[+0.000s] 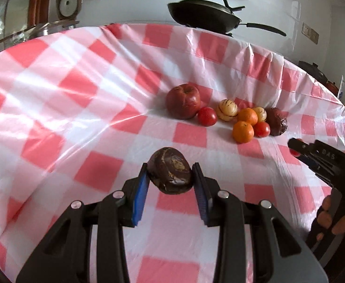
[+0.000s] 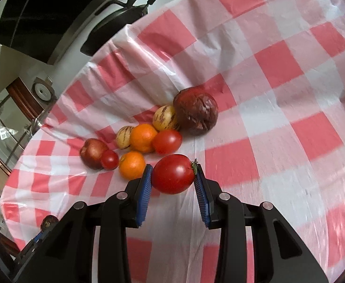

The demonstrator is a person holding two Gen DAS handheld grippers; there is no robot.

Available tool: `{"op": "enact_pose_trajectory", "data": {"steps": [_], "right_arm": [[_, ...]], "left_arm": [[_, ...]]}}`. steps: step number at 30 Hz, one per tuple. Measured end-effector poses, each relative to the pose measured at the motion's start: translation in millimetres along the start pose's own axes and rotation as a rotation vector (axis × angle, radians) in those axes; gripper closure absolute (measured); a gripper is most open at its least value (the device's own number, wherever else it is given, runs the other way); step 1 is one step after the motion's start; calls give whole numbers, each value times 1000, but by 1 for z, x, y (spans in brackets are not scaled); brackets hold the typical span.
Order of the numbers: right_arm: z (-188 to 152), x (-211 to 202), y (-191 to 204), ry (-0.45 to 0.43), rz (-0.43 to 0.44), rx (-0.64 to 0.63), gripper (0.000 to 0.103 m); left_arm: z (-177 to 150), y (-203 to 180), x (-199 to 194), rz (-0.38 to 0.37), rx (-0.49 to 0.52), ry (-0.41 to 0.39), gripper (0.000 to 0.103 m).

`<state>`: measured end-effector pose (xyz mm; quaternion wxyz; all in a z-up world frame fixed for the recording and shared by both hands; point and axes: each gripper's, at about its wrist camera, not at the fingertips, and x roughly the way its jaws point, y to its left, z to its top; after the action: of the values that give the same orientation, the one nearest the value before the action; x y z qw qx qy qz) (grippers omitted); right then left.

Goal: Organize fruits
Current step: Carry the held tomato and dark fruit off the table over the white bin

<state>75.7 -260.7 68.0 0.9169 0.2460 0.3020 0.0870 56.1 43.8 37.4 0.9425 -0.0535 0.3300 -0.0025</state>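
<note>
My left gripper (image 1: 170, 176) is shut on a dark brown wrinkled fruit (image 1: 170, 173), held above the checked cloth. My right gripper (image 2: 173, 176) is shut on a large red tomato (image 2: 172, 173); it also shows at the right edge of the left wrist view (image 1: 294, 145). On the cloth lies a cluster: a red apple (image 1: 183, 101), a small tomato (image 1: 207, 116), two striped yellow fruits (image 1: 227, 109), two oranges (image 1: 243, 131), another tomato (image 1: 261, 129) and a second dark brown fruit (image 1: 276, 120). The cluster also shows in the right wrist view (image 2: 142, 138).
The table is covered by a red-and-white checked plastic cloth (image 1: 78, 108) with raised folds at the back. A black wok (image 1: 203, 14) stands beyond the far edge. A pot lid (image 1: 31, 31) sits at the far left.
</note>
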Motion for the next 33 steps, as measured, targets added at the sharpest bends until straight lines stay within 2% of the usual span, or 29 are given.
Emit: {"op": "enact_pose_trajectory", "data": {"steps": [9, 16, 24, 33], "right_arm": [[-55, -69, 28, -7, 67, -66, 67], [-108, -115, 61, 32, 142, -153, 67], [-156, -131, 100, 110, 181, -276, 67], [-202, -138, 147, 192, 239, -434, 67]], "left_arm": [[-37, 19, -53, 18, -15, -18, 66], [-68, 34, -98, 35, 1, -18, 66], [-91, 67, -141, 93, 18, -30, 66], [-117, 113, -164, 148, -21, -4, 66]]}}
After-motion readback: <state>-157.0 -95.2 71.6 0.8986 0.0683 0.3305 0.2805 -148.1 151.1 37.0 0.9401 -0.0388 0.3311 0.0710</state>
